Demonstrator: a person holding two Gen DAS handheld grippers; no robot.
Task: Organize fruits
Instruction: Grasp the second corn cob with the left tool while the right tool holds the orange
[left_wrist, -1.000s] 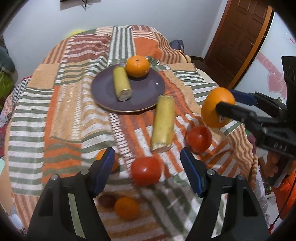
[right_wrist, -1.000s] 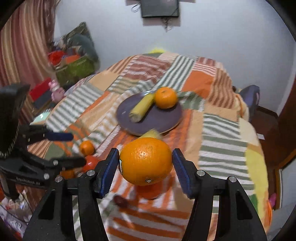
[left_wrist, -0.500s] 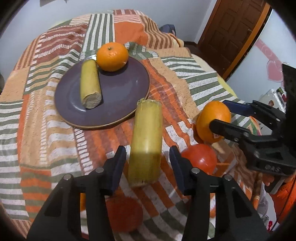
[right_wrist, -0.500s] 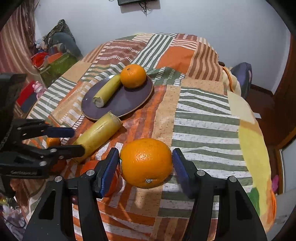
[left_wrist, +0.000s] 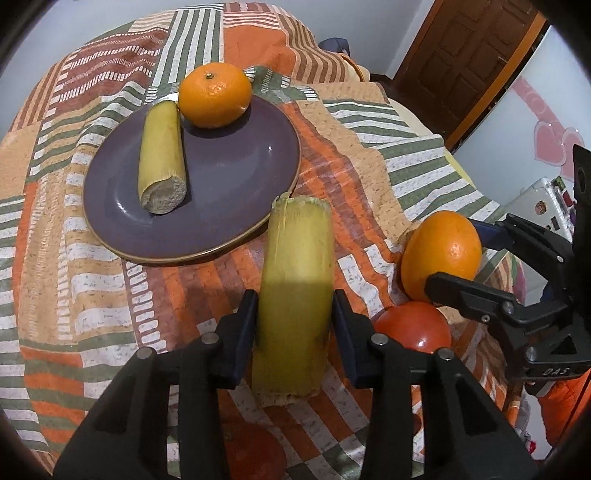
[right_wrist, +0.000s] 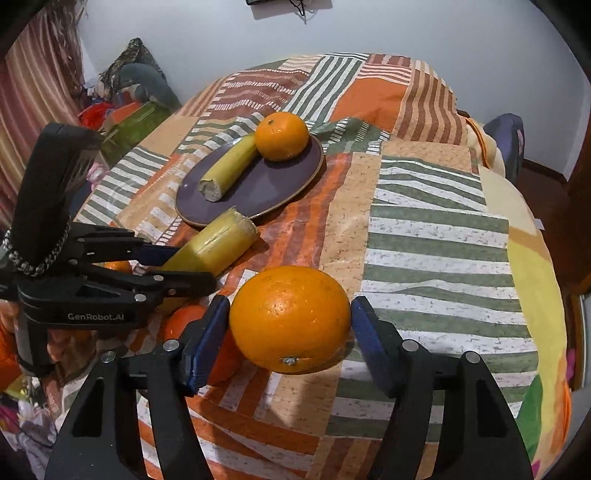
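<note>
A purple plate (left_wrist: 229, 192) (right_wrist: 295, 173) holds a banana piece (left_wrist: 160, 155) (right_wrist: 229, 166) and a mandarin (left_wrist: 214, 94) (right_wrist: 282, 136). My left gripper (left_wrist: 293, 325) (right_wrist: 184, 266) is shut on a second banana piece (left_wrist: 295, 273) (right_wrist: 218, 243) lying just in front of the plate. My right gripper (right_wrist: 290, 328) (left_wrist: 476, 254) has its pads on both sides of a large orange (right_wrist: 290, 319) (left_wrist: 441, 254) that rests low on the cloth. A tomato (left_wrist: 413, 326) sits beside the orange.
A striped patchwork cloth (right_wrist: 424, 229) covers the round table. More small oranges and tomatoes (left_wrist: 255, 454) (right_wrist: 118, 266) lie at the near edge under the grippers. A wooden door (left_wrist: 461, 55) stands at the right. Boxes and clutter (right_wrist: 125, 118) lie on the floor at the left.
My left gripper moved forward from the tomato to the banana piece and closed on it. My right gripper lowered the large orange toward the cloth near the tomato.
</note>
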